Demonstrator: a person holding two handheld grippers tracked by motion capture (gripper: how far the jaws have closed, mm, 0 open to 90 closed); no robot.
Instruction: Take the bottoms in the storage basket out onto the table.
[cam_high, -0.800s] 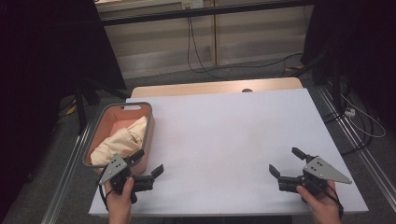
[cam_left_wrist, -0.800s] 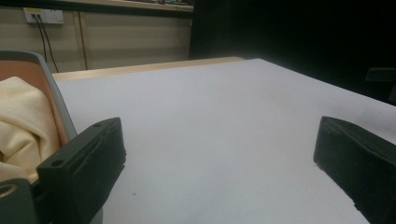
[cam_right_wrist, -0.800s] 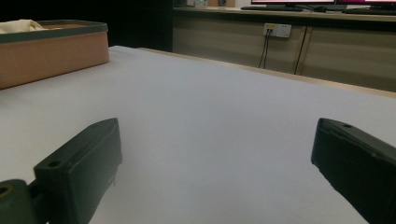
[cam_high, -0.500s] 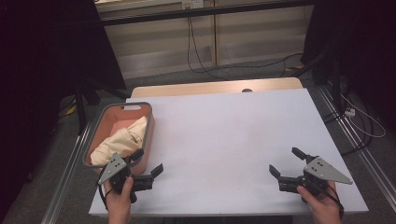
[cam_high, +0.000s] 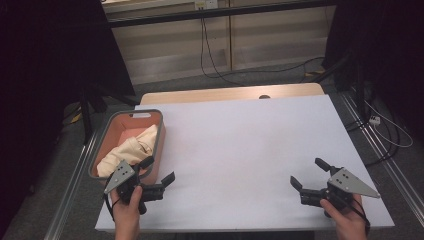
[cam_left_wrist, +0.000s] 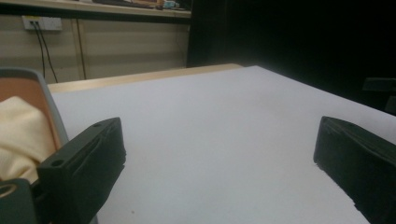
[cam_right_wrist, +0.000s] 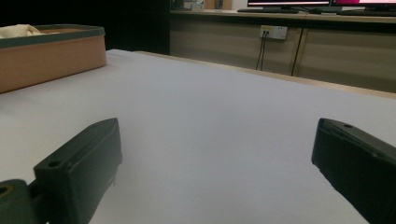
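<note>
I see my left gripper (cam_high: 159, 170) with jaws wide apart, holding nothing, just beside the basket (cam_high: 102, 150) at the near left. My right gripper (cam_high: 308, 173) gapes empty too. Cream cloth (cam_high: 129, 150) lies crumpled inside the basket.

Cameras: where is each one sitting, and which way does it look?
High view: above the table, looking down; both hands, left tongs and right tongs show.
Left gripper view: rides the left tongs, facing across the table.
Right gripper view: rides the right tongs, facing the basket.
All share the basket with its cream cloth.
</note>
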